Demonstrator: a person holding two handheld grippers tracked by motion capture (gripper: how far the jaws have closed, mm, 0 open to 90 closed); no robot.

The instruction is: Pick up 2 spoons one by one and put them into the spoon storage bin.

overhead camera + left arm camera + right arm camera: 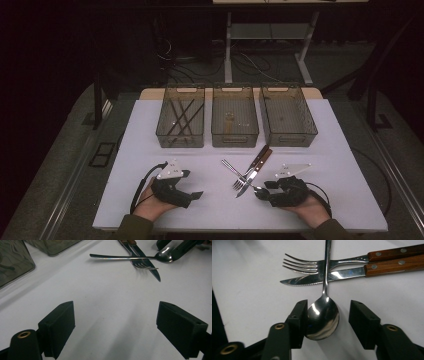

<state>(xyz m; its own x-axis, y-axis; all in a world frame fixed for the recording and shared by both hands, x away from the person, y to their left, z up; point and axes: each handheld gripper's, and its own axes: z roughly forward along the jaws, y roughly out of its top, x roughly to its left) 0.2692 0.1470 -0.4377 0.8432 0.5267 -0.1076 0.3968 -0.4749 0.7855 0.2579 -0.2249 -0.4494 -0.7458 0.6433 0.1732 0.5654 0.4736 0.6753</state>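
Right gripper (328,317) jaws apart around the spoon (323,317) bowl, one pad touching it, handle lying across fork (312,265) and knife (324,277); left gripper (116,327) jaws wide apart over bare white table (150,200). Three smoked bins at the table's far edge: left bin (180,116) holds dark sticks, middle bin (234,116) a small pale item, right bin (287,115) contents unclear; dark floor with cables beyond.

No legible text or labels
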